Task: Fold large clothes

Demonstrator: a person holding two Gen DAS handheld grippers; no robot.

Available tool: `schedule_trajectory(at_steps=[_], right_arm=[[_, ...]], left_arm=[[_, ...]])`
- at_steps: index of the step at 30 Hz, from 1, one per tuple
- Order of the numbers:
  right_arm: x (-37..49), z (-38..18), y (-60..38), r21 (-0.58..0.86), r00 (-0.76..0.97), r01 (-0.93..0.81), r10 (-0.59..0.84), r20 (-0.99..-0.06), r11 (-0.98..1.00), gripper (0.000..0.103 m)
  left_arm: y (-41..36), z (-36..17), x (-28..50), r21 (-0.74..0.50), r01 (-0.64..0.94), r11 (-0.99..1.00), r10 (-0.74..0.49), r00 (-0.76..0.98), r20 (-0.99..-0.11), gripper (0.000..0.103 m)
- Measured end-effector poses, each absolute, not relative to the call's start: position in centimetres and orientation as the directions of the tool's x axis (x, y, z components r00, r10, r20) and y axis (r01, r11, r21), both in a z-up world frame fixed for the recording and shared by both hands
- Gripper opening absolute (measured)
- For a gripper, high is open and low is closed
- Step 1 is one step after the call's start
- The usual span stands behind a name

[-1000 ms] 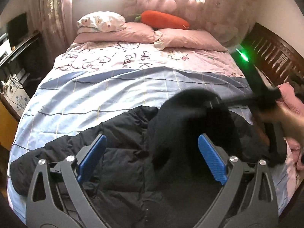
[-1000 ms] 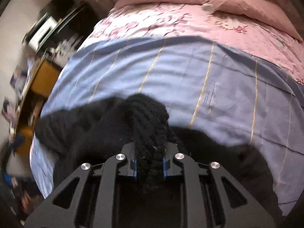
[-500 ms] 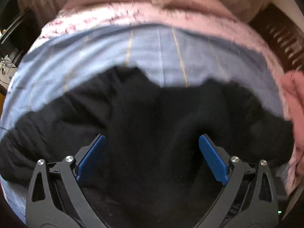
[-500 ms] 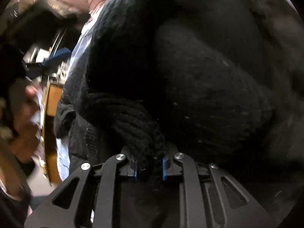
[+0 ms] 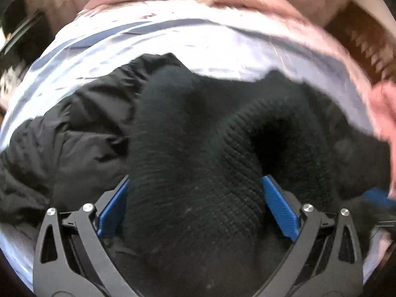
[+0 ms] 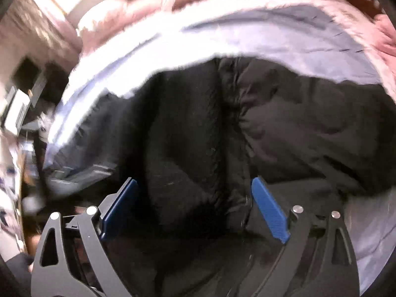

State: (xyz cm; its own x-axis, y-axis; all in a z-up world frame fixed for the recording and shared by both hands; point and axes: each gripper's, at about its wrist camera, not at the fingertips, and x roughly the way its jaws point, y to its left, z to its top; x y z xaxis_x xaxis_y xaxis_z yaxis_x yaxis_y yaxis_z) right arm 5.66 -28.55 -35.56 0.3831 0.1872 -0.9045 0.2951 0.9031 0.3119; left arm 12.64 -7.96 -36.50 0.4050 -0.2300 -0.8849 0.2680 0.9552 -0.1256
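Between grasps: left claw [image 5: 194,206] spread wide around black knit sweater [image 5: 198,148], right claw [image 6: 195,210] likewise apart over puffy jacket [image 6: 309,128], gripping nothing. Next, probably pinching a sweater edge; blur hides edges.

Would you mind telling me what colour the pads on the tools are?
Blue pads, clearest in the left wrist view.

Knit garment [image 5: 198,173]: black ribbed wool-like cloth, matt, coarse
Padded jacket [image 5: 74,136]: black quilted synthetic cloth, smooth, faint sheen
Bedsheet [image 5: 198,47]: pale blue woven cloth, smooth, matt
Left hand-held gripper [image 5: 195,210]: matt black plastic frame, textured blue pads, shiny metal screws
Right hand-held gripper [image 6: 195,210]: same matt black plastic, blue pads
Headboard [image 5: 366,47]: dark glossy wood
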Motion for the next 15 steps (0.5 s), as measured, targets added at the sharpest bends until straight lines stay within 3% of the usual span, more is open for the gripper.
schedule_trajectory(at_steps=[2,5,7,10,12,15], right_arm=[[6.3,-38.7,-27.8,0.298,0.332,0.27,0.202,-0.921,0.916,0.094],[6.4,-42.1,-25.0,0.021,0.245,0.168,-0.021,-0.969,0.986,0.094],[5.2,-42.7,-25.4,-0.015,0.259,0.22,-0.073,-0.963,0.975,0.102],[3.1,-43.4,-27.6,0.023,0.267,0.307,-0.063,-0.961,0.952,0.102],[2.0,-43.1,-27.1,-0.084,0.287,0.254,-0.157,-0.945,0.964,0.102],[0.6,-42.0,-27.6,-0.137,0.303,0.288,-0.226,-0.926,0.948,0.102]], left_arm=[[-7.7,-36.8,12.9,-0.137,0.271,0.953,-0.236,0.377,-0.896,0.101],[-8.3,-37.9,12.7,-0.063,0.329,0.942,-0.193,0.379,-0.905,0.101],[-8.1,-38.8,12.3,-0.017,0.346,0.938,-0.165,0.402,-0.901,0.101],[-5.7,-40.9,12.0,-0.002,0.326,0.945,-0.135,0.384,-0.913,0.101],[-3.7,-42.3,11.7,-0.07,0.328,0.942,-0.187,0.34,-0.922,0.101],[-3.6,-42.3,11.2,-0.031,0.372,0.928,-0.175,0.36,-0.917,0.101]])
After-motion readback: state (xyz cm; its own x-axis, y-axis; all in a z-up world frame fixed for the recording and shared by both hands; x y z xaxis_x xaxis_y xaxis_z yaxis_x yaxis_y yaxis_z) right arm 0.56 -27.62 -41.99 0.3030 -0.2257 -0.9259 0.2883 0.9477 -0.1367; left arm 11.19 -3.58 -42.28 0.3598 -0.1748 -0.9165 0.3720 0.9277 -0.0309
